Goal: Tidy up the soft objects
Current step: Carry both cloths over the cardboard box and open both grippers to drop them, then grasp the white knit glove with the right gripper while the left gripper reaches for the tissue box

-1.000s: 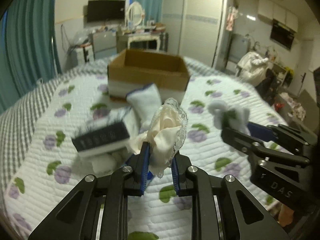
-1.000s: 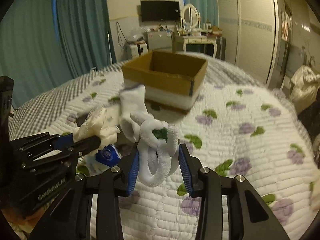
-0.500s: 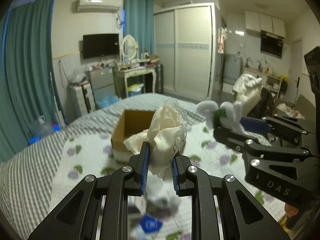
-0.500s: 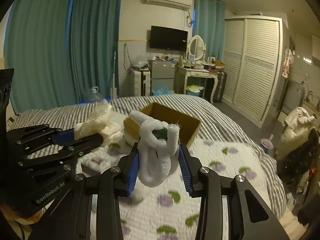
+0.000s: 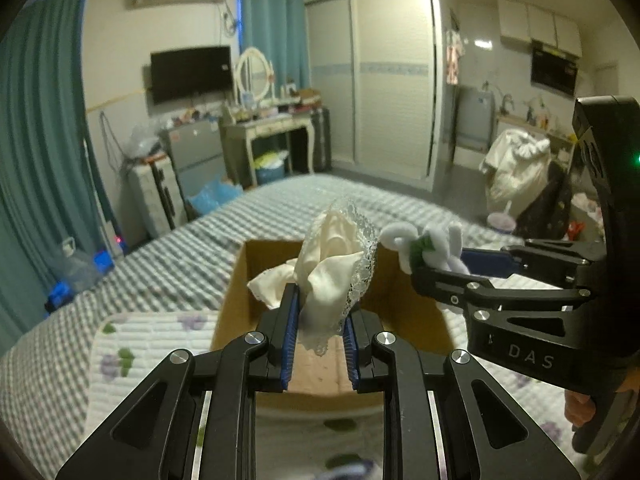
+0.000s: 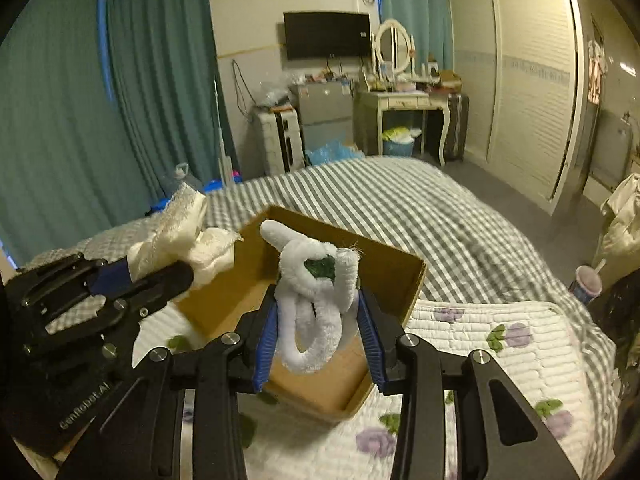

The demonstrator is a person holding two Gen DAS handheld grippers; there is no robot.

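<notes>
My left gripper (image 5: 319,320) is shut on a cream lace-trimmed cloth (image 5: 336,264) and holds it above the open cardboard box (image 5: 240,280). My right gripper (image 6: 320,328) is shut on a white fluffy sock with a green patch (image 6: 316,300), also above the box (image 6: 400,276). In the left wrist view the right gripper (image 5: 436,264) with its sock (image 5: 424,240) is at the right. In the right wrist view the left gripper (image 6: 160,276) with the cloth (image 6: 188,236) is at the left. The box interior that shows looks bare.
The box stands on a white quilted mat with purple flowers (image 6: 500,332) on a grey checked bed (image 6: 400,200). Teal curtains (image 6: 120,100), a dressing table (image 6: 404,100) and a wardrobe (image 6: 528,80) lie beyond the bed.
Both grippers have lifted off the mat with their items and moved forward over the box. The other soft items on the mat have dropped out of view.
</notes>
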